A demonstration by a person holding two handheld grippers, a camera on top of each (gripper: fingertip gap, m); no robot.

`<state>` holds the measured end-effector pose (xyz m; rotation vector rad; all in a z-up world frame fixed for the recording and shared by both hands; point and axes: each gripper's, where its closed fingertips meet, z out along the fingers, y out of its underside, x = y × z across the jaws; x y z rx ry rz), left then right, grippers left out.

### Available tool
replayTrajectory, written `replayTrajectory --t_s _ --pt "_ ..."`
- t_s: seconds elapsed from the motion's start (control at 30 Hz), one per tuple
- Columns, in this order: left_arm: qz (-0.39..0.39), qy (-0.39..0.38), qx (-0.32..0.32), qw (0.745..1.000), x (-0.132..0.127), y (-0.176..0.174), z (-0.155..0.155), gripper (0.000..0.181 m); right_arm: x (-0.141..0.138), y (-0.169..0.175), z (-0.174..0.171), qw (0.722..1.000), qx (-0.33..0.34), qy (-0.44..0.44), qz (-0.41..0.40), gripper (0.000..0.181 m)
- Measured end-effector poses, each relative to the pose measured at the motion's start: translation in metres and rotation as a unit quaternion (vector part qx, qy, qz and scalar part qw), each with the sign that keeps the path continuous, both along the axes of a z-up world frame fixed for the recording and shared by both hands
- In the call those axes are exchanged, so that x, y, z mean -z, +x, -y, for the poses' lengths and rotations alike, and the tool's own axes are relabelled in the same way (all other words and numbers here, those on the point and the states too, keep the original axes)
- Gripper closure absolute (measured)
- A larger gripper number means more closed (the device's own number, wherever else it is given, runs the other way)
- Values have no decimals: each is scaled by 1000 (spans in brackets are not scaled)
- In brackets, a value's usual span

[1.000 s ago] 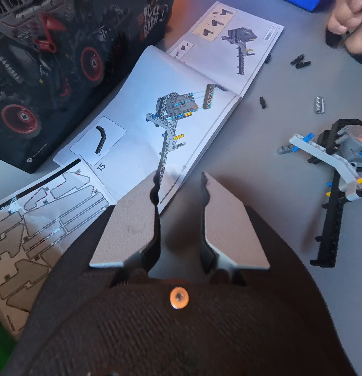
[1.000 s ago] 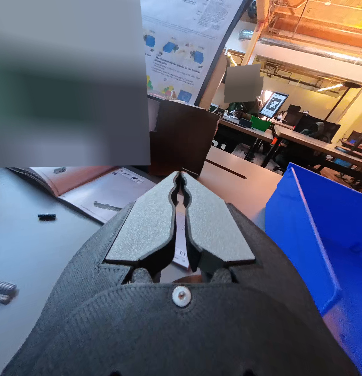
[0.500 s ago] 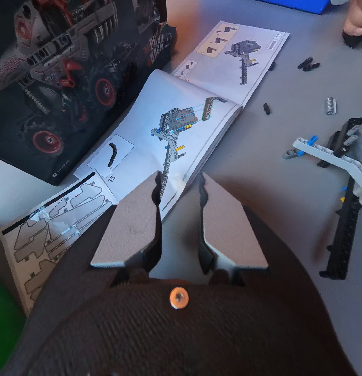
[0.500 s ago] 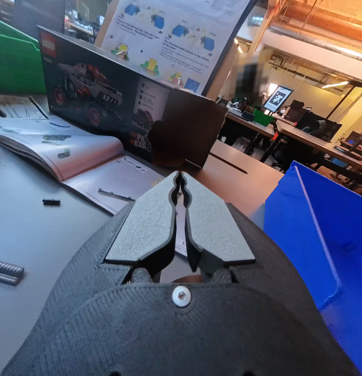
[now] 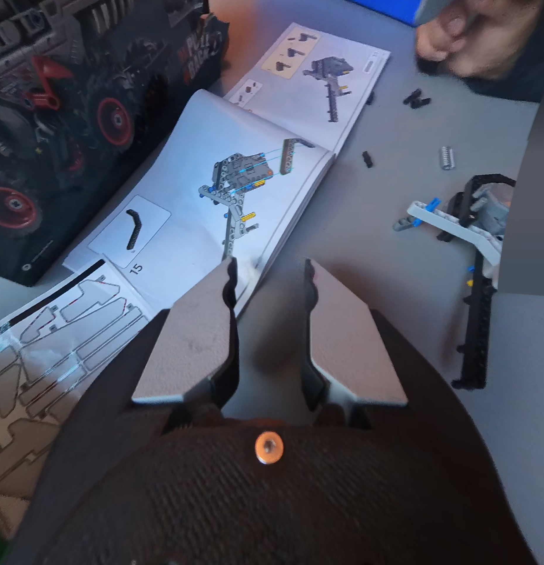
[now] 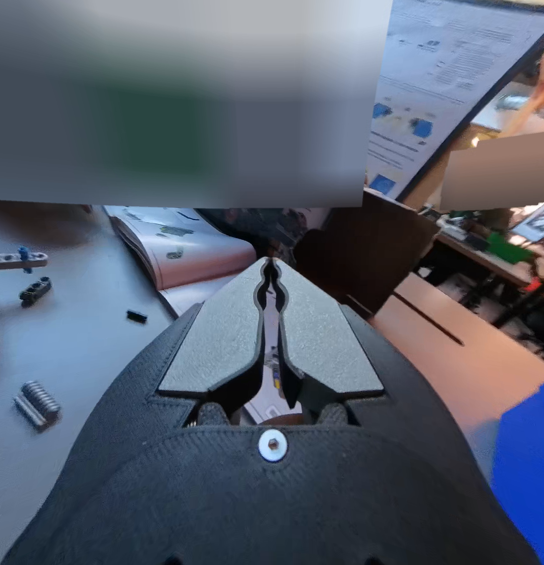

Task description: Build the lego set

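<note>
While left tongs (image 5: 269, 269) gape over booklet edge (image 5: 298, 214), right tongs (image 6: 271, 269) pinched, empty

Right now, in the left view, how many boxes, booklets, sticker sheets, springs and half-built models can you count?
Box: 1
Booklet: 1
Sticker sheet: 1
Spring: 1
Model: 1
Total: 5
</note>
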<state>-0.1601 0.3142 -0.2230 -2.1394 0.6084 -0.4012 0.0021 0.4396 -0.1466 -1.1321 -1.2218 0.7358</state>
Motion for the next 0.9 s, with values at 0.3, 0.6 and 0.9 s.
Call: replayTrajectory --t_s 0.3,0.6,0.9 --pt "-7 41 14 999 -10 5 2 136 -13 18 -8 996 29 -64 -54 167" --pt "-19 126 -39 991 -39 -3 -1 137 -62 29 -2 991 39 -47 -115 162" --pt "22 92 -63 993 -28 -12 -11 139 -44 42 -15 991 48 -113 -49 157"
